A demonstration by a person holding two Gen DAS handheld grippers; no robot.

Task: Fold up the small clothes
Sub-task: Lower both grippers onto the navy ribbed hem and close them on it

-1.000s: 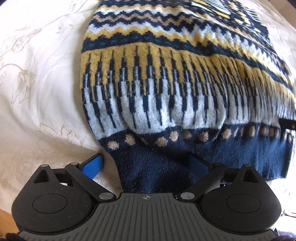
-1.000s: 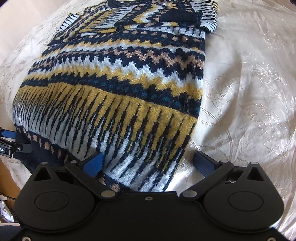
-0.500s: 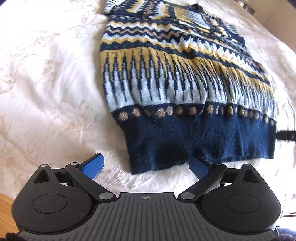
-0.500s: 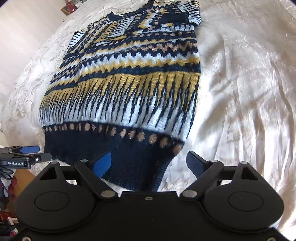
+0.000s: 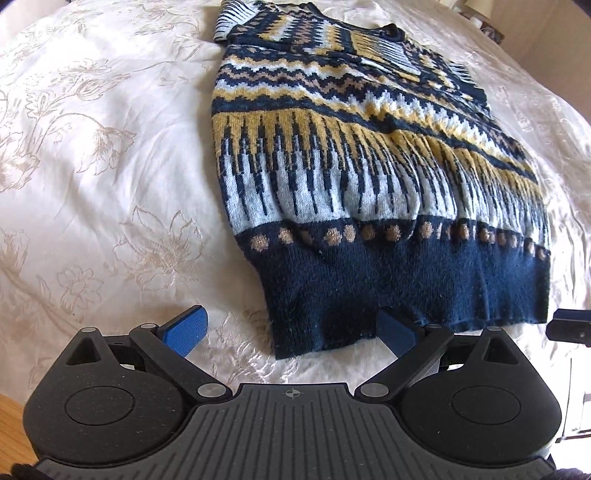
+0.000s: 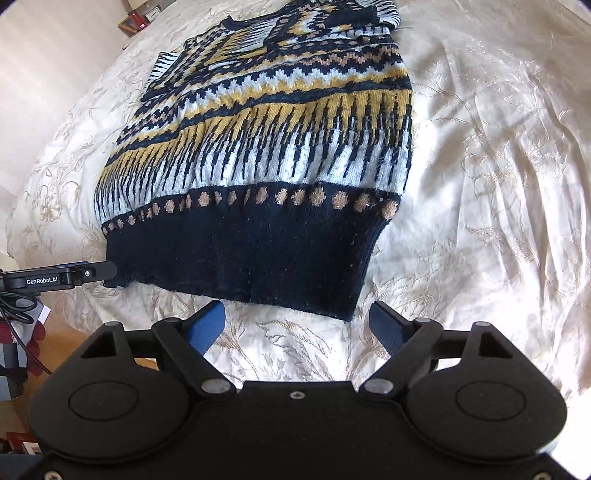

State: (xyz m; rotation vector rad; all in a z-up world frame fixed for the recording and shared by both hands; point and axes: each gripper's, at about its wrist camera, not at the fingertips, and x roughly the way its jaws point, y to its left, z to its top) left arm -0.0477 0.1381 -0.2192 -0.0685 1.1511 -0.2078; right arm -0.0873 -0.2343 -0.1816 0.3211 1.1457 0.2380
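A navy, yellow and white patterned knit sweater (image 5: 369, 177) lies flat on the cream bedspread (image 5: 110, 166), its navy hem nearest to me and its sleeves folded in at the far end. My left gripper (image 5: 290, 326) is open just in front of the hem's left corner, and the pads do not press on the cloth. In the right wrist view the sweater (image 6: 280, 147) fills the middle. My right gripper (image 6: 297, 325) is open over bare bedspread, a little short of the hem's right corner. Each gripper shows at the edge of the other's view: the left (image 6: 55, 278), the right (image 5: 572, 325).
The embroidered bedspread (image 6: 480, 184) spreads wide on both sides of the sweater. The bed's edge and a wooden floor (image 6: 74, 339) lie at the lower left of the right wrist view, with cables and small items. A few objects (image 6: 133, 22) stand beyond the far end of the bed.
Both grippers have drawn back from over the sweater's lower part to just short of its hem, so the whole garment now shows. The right jaws have narrowed slightly.
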